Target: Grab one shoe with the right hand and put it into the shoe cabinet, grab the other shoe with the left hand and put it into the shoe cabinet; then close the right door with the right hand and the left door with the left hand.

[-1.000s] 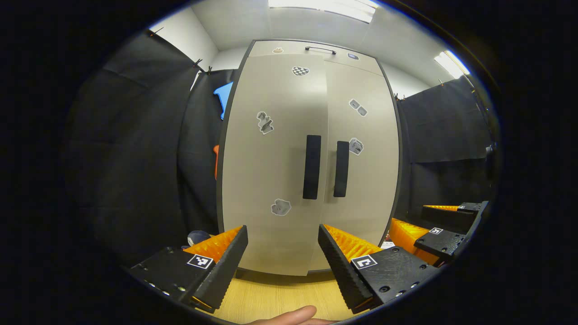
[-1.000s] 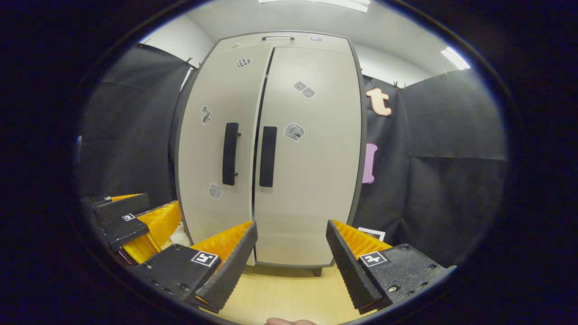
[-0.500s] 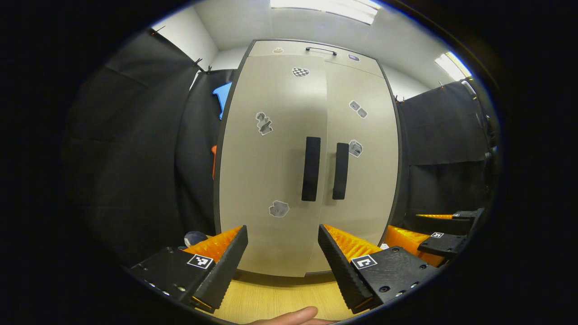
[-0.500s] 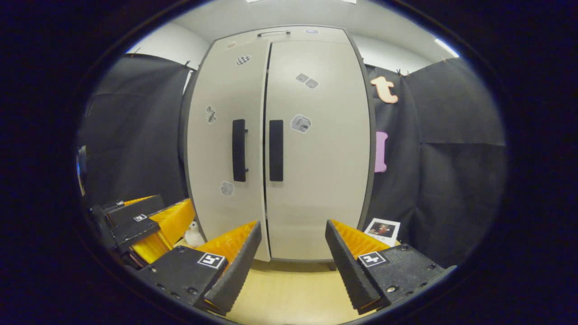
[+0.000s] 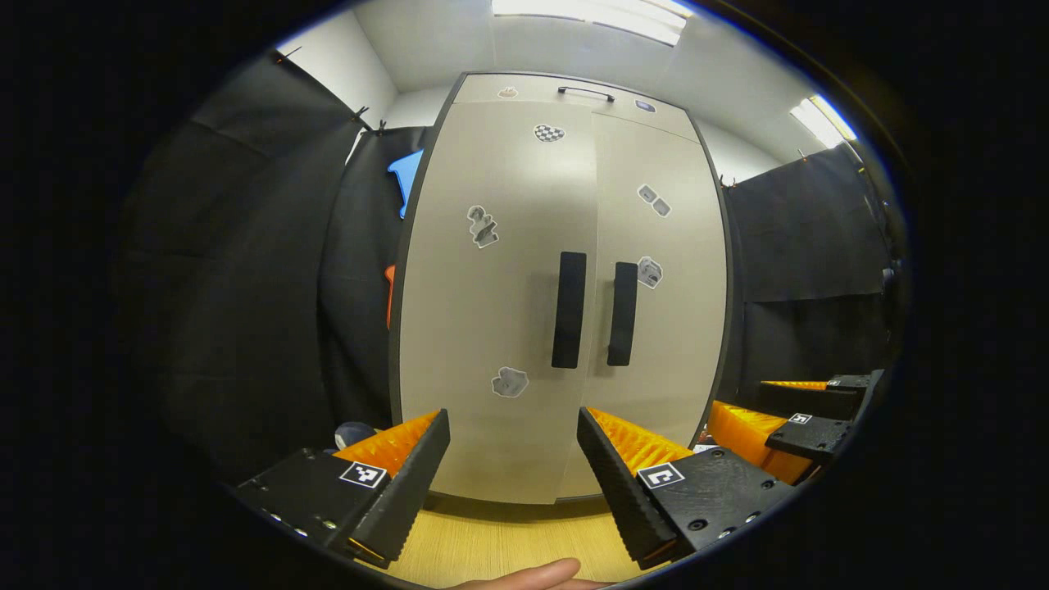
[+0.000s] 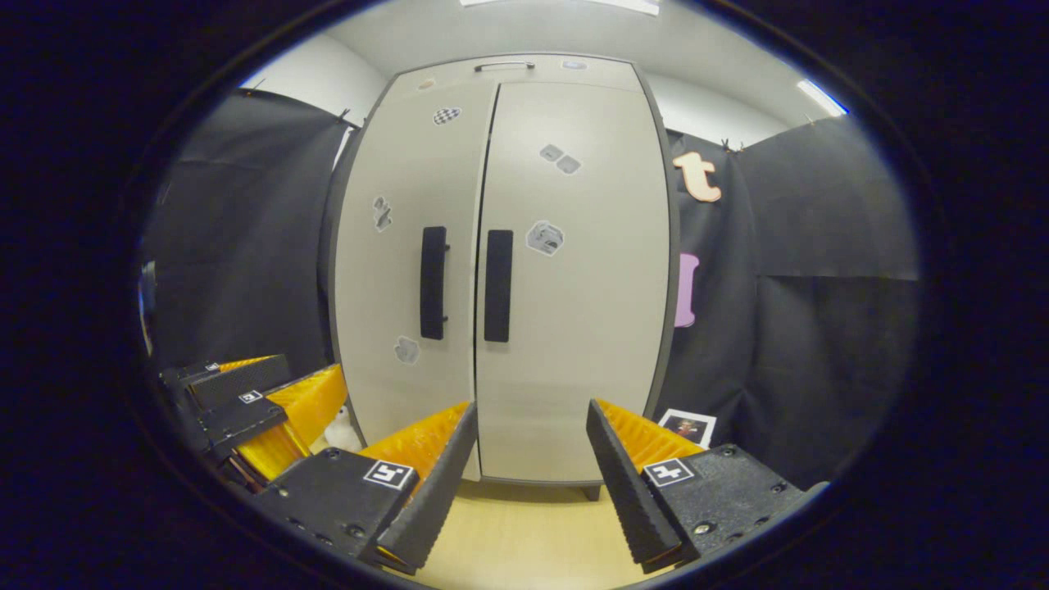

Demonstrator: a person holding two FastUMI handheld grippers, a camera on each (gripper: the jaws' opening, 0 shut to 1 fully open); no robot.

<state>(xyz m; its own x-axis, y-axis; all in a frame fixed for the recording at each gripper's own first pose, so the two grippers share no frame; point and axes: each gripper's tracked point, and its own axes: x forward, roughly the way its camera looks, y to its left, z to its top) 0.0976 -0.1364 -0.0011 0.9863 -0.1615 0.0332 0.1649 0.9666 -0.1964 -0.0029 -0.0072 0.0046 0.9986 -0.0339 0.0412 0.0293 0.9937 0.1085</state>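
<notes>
A pale wooden tabletop is seen beneath a two-door shoe cabinet, which is raised on short dark feet at the far edge of the surface. A small photo card is propped just beside the cabinet's right corner, and a small white figure is set near its left corner, against the black cloth.

Both tongs agape, empty.

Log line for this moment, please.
stage: doors look shut | cabinet: both doors closed, no shoes seen | left gripper: open, empty | right gripper: open, empty
</notes>
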